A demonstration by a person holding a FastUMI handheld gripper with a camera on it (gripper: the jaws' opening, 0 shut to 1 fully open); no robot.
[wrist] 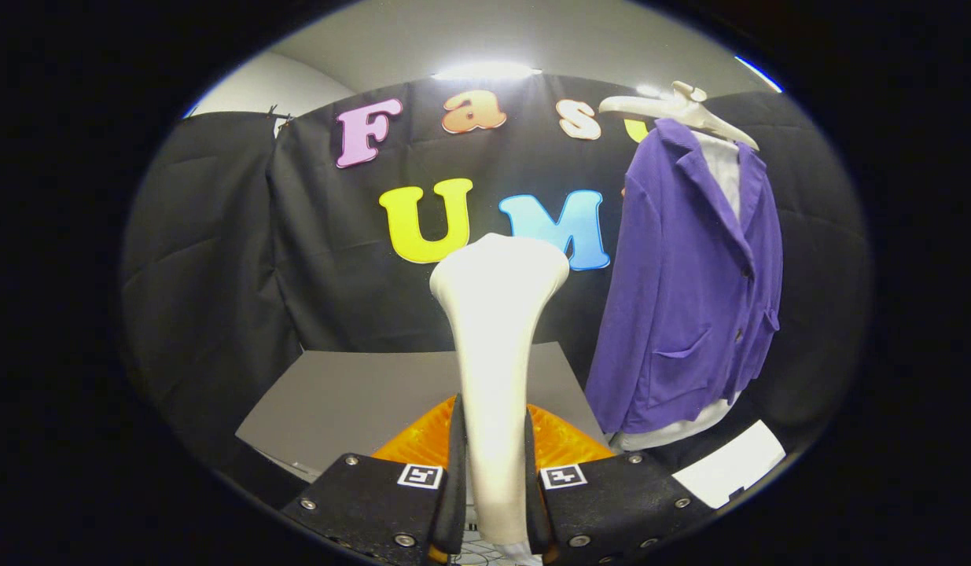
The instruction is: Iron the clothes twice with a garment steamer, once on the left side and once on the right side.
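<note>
While the gripper [493,503] is clenched on the steamer [494,346], both fingers press the sides of its pale neck low down, and the neck rises between them to a flared head that stands above the far edge of the grey table [343,393]. An orange part [564,440] of the steamer sits just behind the fingers. The steamer looks like hard, smooth plastic, so it is stiff and probably a little slippery; the hold low on the narrow neck, below the widening, seems a sound one, since the flare would stop it sliding out downward. With the head so far from the grip it is likely top-heavy and may want to swing when tilted.

The purple jacket [682,291] hangs on a pale hanger [682,110] off beyond the table's right edge, over a white shirt [721,169], well apart from the steamer head. It is soft cloth and hangs loose, so I judge it will give and sway under any push; light strokes suit it. Neither side appears to be under the steamer yet.
</note>
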